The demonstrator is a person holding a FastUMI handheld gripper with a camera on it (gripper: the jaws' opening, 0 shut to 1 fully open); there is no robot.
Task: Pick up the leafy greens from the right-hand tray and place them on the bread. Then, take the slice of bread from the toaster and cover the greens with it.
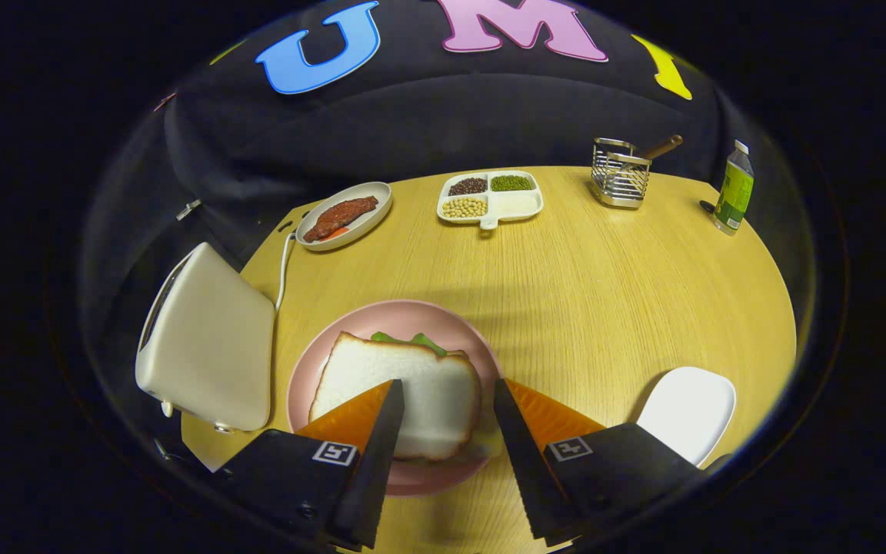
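You're holding the gripper (443,400) with fingers spread and gripping nothing, straddling the top bread slice (397,392) that's lying on the pink plate (397,315), covering the greens (412,339), likely so it sits undisturbed.

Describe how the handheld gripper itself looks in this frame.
The gripper has two tapering, wedge-shaped fingers with toothed inner edges. Each is mounted on a black block carrying a square black-and-white marker. The fingers stand open, either side of the bread slice on the pink plate.
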